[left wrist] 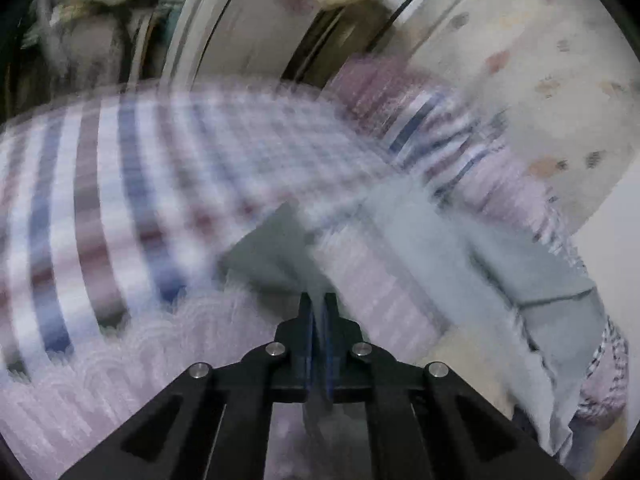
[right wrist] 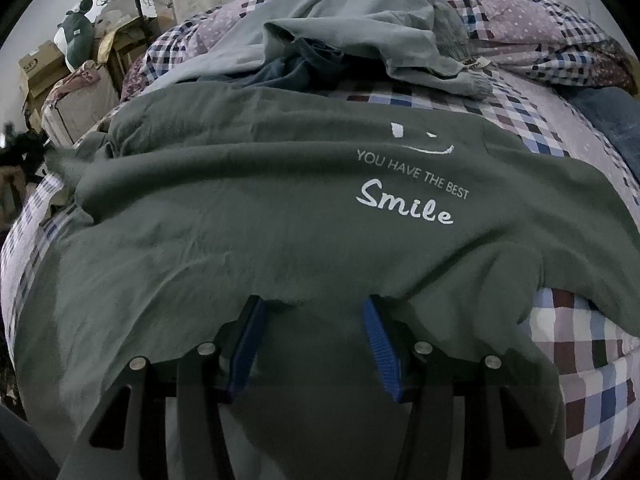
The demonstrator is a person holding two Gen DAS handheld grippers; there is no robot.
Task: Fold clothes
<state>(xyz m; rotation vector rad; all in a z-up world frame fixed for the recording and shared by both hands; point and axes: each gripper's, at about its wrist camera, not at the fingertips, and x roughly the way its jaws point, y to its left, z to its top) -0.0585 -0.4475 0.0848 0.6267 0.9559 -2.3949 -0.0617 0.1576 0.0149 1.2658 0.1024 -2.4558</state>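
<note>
Although the left wrist view is smeared by motion blur, the left tool shows its 2 blue-padded fingers pressed together on a thin fold of pale grey-blue cloth, which drapes away to the right over the checked bedcover.

From the right wrist view, a dark green T-shirt of soft matte knit lies spread on the bed, long axis running left to right, white "Smile" print facing up and toward the right. Its near hem drapes over the right tool, whose fingers stand apart. Beyond it sits a rumpled heap of grey-blue clothes. Cardboard boxes stand far left; their contents cannot be seen.
</note>
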